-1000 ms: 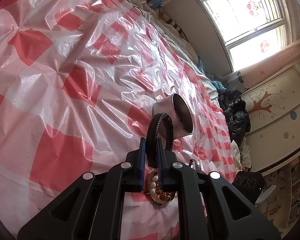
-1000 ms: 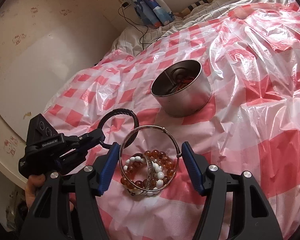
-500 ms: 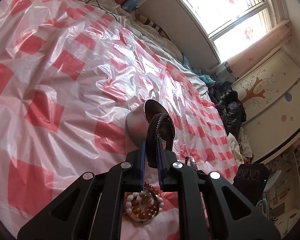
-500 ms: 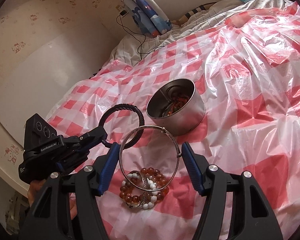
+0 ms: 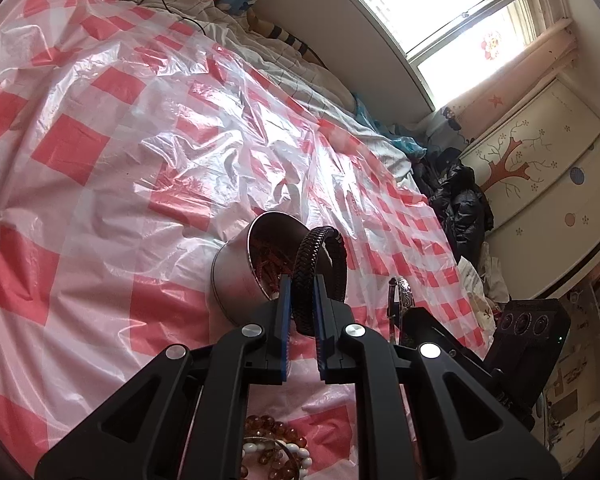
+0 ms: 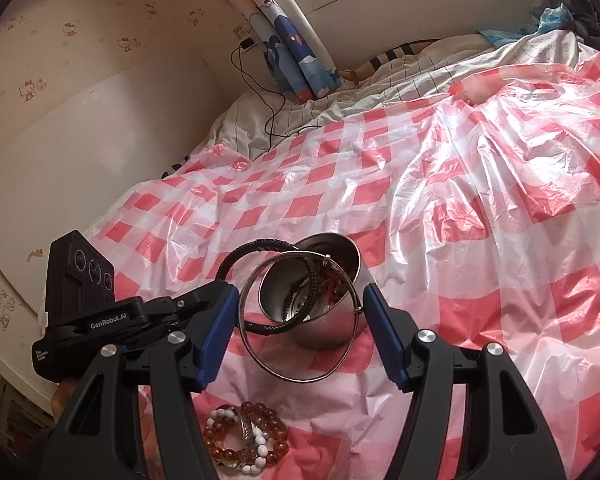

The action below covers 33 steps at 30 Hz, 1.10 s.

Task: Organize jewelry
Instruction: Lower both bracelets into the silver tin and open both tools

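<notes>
My left gripper (image 5: 301, 284) is shut on a black braided bracelet (image 5: 312, 264) and holds it upright in front of the round metal tin's (image 5: 236, 276) mouth. In the right wrist view my right gripper (image 6: 298, 320) is shut on a thin silver bangle (image 6: 256, 354), held across its width above the bed, with the black bracelet (image 6: 236, 256) and the tin (image 6: 332, 332) behind it. Amber and white bead bracelets (image 6: 246, 440) lie on the sheet below both grippers; they also show in the left wrist view (image 5: 274, 446). The tin holds some reddish jewelry.
A red-and-white checked plastic sheet (image 6: 480, 208) covers the bed. A wall and a black cable (image 6: 260, 92) are at the far left of the right wrist view. A window (image 5: 460, 12) and a painted wardrobe (image 5: 540, 168) stand beyond the bed.
Both grippers have risen and moved toward the tin, each keeping its bracelet. The bead bracelets now lie lower in both views.
</notes>
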Tool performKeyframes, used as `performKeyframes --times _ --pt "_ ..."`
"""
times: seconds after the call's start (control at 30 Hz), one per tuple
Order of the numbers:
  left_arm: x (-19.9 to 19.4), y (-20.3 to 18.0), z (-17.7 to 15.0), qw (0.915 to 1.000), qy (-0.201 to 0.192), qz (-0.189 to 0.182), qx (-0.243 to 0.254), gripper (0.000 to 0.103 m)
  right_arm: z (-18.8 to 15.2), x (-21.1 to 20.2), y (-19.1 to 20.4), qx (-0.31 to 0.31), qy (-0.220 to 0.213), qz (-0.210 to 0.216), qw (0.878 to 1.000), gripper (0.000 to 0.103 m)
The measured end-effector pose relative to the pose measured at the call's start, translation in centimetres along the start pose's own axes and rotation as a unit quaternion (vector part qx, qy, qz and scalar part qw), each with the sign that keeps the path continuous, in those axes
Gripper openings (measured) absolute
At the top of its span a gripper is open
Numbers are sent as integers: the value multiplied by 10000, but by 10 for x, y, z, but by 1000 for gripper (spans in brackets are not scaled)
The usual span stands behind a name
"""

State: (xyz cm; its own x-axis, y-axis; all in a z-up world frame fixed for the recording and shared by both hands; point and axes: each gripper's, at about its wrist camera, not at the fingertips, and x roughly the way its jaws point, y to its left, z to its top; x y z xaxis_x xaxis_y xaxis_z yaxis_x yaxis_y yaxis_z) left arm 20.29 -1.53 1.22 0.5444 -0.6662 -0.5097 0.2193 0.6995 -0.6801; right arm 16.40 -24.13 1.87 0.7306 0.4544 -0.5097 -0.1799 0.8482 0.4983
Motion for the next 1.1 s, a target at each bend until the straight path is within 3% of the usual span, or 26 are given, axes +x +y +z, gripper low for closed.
performKeyframes --times 0.43,0.77,0.9,1.1 --pt "18 0 12 10000 37 67 -11 9 10 24 6 -315 42 -111 9994 62" --pt "29 0 9 9987 245 443 66 10 12 36 14 -518 120 -131 9985 62" --pt "22 2 13 9980 179 602 -2 10 12 39 16 -562 145 -122 9982 62" --pt "6 8 21 9967 -139 777 -175 20 14 54 22 -735 243 -201 9968 62"
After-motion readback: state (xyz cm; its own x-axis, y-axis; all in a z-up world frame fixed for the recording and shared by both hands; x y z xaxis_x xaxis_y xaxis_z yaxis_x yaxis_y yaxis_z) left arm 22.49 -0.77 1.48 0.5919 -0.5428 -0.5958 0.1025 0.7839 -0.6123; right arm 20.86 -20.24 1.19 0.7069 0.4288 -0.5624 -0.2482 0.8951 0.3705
